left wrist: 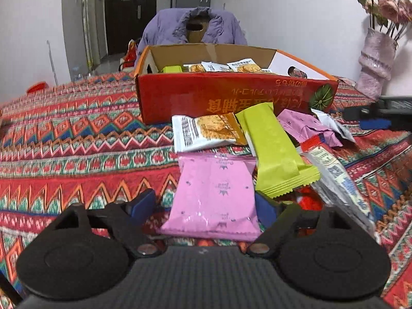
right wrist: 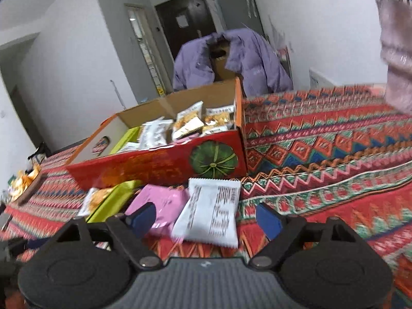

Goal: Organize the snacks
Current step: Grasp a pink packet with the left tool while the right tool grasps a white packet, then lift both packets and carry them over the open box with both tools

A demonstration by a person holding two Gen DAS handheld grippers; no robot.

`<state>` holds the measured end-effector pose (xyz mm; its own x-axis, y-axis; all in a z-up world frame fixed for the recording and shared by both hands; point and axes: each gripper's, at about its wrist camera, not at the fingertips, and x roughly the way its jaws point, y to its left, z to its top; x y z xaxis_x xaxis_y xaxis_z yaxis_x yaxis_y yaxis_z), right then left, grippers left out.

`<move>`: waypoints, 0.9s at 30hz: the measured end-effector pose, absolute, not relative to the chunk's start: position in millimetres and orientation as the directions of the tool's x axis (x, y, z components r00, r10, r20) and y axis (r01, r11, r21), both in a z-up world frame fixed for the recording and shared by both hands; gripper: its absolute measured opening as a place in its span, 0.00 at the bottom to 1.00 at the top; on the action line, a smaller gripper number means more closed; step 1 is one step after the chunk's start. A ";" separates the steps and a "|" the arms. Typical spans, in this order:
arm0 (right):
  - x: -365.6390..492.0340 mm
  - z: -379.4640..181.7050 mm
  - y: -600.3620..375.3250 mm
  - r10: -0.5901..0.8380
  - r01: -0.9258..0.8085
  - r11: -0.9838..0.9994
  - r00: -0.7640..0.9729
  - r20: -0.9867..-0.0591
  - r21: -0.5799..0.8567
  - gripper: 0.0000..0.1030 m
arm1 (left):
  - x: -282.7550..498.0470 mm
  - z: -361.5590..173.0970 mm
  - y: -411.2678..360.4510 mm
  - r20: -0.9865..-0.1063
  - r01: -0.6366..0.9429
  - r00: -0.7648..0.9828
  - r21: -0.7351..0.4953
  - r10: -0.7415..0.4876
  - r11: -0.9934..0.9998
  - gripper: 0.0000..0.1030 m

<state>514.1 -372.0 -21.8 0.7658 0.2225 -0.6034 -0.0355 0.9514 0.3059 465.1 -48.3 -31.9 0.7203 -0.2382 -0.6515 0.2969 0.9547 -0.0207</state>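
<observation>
A red cardboard box [left wrist: 231, 97] stands open on the patterned tablecloth with several snack packets inside; it also shows in the right wrist view [right wrist: 159, 164]. Loose packets lie in front of it. My left gripper [left wrist: 206, 206] is open, its jaws on either side of a pink packet [left wrist: 213, 193]. Beside it lie a green packet [left wrist: 275, 152], a white-and-orange packet [left wrist: 206, 131], another pink packet [left wrist: 306, 126] and a white one [left wrist: 334, 177]. My right gripper [right wrist: 206, 219] is open, hovering over a white packet [right wrist: 211, 216] and a pink packet [right wrist: 162, 206].
A purple jacket [left wrist: 193, 25] hangs on a chair behind the table. A vase of pink flowers [left wrist: 376, 61] stands at the right. A dish of snacks [right wrist: 23, 180] sits at the table's left edge. The tablecloth [right wrist: 322, 149] stretches right of the box.
</observation>
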 end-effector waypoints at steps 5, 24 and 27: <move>534.2 -41.2 -362.6 0.190 -0.016 0.960 0.772 -0.606 0.280 0.70 | 465.2 -36.5 -54.0 -0.618 0.333 0.742 0.001 -0.261 0.943 0.68; 483.5 -20.4 -360.2 0.185 -0.053 0.969 0.798 -0.573 0.240 0.44 | 411.5 6.3 -27.3 -0.589 0.211 0.781 -0.065 -0.208 0.975 0.60; 450.1 -7.9 -350.4 0.183 -0.081 0.976 0.812 -0.554 0.202 0.44 | 383.5 19.5 -18.1 -0.579 0.182 0.790 -0.092 -0.201 0.979 0.60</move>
